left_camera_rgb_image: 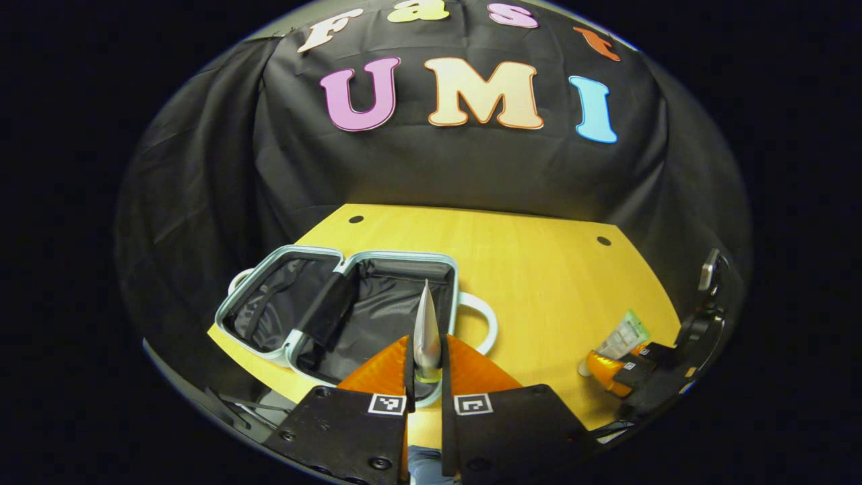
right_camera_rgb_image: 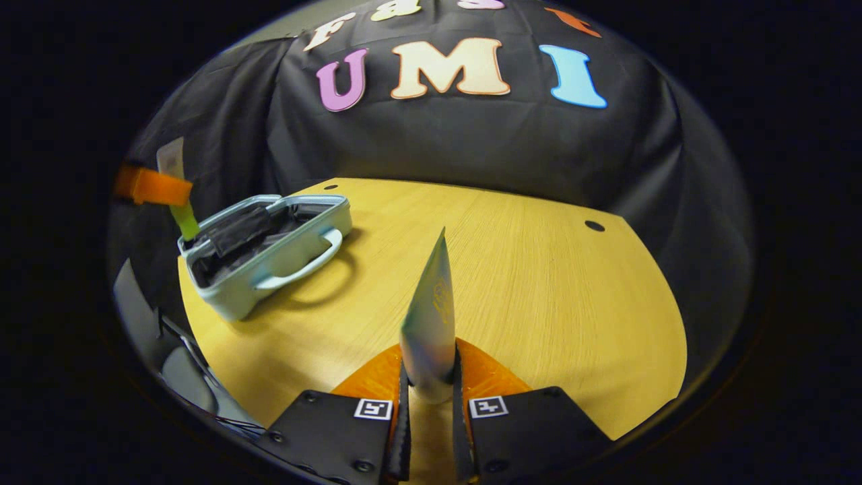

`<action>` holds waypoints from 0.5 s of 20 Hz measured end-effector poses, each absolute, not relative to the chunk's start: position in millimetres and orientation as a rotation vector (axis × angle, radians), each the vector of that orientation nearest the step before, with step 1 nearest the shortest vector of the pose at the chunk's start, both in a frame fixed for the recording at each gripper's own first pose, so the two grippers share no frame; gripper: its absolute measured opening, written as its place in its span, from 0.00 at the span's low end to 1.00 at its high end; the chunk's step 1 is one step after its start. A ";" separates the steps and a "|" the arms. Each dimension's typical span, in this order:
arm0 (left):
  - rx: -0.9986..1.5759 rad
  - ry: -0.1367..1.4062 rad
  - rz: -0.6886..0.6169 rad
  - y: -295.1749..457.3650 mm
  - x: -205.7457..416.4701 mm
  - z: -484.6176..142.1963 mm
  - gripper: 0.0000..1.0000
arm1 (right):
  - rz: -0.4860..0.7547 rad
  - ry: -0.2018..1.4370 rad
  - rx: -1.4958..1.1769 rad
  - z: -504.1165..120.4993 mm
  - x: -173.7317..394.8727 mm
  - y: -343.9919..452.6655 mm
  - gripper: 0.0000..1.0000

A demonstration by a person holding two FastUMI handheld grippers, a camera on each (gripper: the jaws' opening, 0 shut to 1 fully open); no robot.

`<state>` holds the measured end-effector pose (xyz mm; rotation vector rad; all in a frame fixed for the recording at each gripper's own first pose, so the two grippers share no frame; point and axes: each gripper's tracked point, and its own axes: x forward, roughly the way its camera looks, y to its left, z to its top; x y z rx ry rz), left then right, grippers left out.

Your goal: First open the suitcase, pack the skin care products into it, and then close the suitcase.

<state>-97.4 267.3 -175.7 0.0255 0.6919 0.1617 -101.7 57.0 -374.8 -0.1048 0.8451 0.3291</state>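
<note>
In the left gripper view, the left gripper (left_camera_rgb_image: 427, 367) pinches a silver, tapered skin-care tube (left_camera_rgb_image: 426, 330) between both fingers, held over the near edge of the open pale-blue hard-shell suitcase (left_camera_rgb_image: 350, 306) with black lining, which lies at the left of the yellow wooden table (left_camera_rgb_image: 552, 283). In the right gripper view, the right gripper (right_camera_rgb_image: 429, 377) likewise clamps a pale, pointed tube (right_camera_rgb_image: 431, 316) above the table, well right of the suitcase.

We can't read any txt. Tube (right_camera_rgb_image: 431, 316) over the table (right_camera_rgb_image: 539, 283) has a faint gold emblem, illegible; gripper tags are just sq. marker codes.
</note>
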 end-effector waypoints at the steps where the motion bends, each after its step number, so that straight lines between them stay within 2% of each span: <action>1: 0.035 0.697 0.171 277.6 -95.2 -175.9 0.11 | 0.328 0.851 -0.100 -370.4 -98.6 60.2 0.27; 5: 0.034 0.699 0.159 309.6 -77.3 -183.1 0.11 | 0.287 0.806 -0.081 -337.9 -82.9 69.7 0.27; 10: 0.042 0.829 0.147 352.2 -61.9 -224.3 0.11 | 0.234 0.794 -0.043 -309.0 -65.3 105.7 0.27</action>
